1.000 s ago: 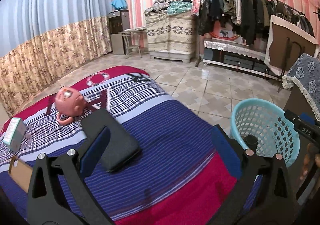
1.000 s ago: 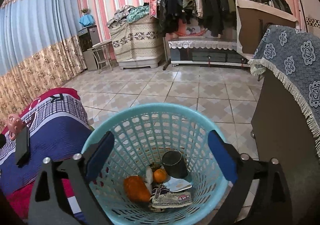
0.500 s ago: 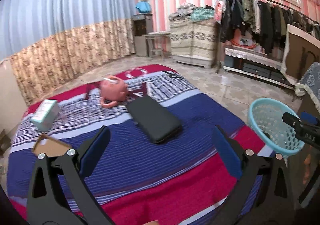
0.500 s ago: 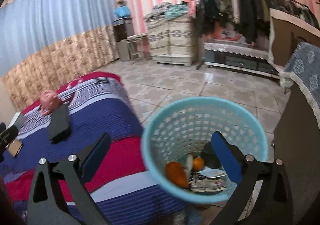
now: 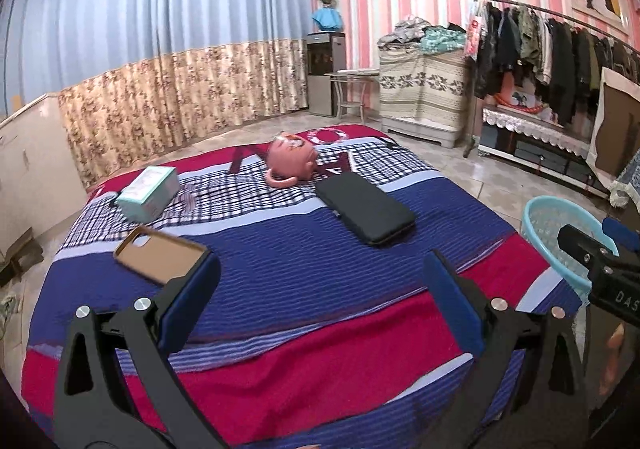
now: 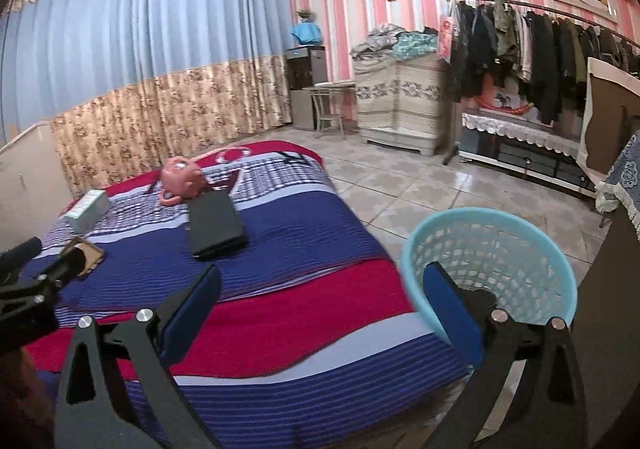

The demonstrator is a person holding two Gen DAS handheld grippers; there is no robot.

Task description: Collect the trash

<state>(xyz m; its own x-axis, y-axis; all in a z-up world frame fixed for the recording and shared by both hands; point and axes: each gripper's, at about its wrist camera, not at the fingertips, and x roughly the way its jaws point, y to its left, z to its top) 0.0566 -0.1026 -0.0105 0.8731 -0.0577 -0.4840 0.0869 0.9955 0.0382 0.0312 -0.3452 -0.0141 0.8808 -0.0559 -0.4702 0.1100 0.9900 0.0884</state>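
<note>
A light blue mesh basket [image 6: 492,249] stands on the tiled floor at the bed's right corner; it also shows in the left wrist view as basket [image 5: 560,233]. From here its contents are hidden. My right gripper [image 6: 322,307] hangs open and empty over the red stripe of the bed cover, just left of the basket. Open and empty too, my left gripper [image 5: 320,303] hovers above the bed's near edge. On the bed lie a pink pig-shaped pot [image 5: 290,161], a black flat case [image 5: 366,207], a teal-white box [image 5: 148,193] and a brown phone case [image 5: 158,255].
The bed cover [image 5: 280,273] is striped blue and red. A clothes rack [image 5: 552,45] and low cabinet line the right wall. A draped cupboard [image 5: 420,89], stool and water dispenser [image 5: 326,73] stand at the back. A dark cabinet with a fringed cloth [image 6: 624,185] is beside the basket.
Both grippers have pulled back and swung left, away from the basket. The right one no longer looks down into it; the whole bed has come into view for both.
</note>
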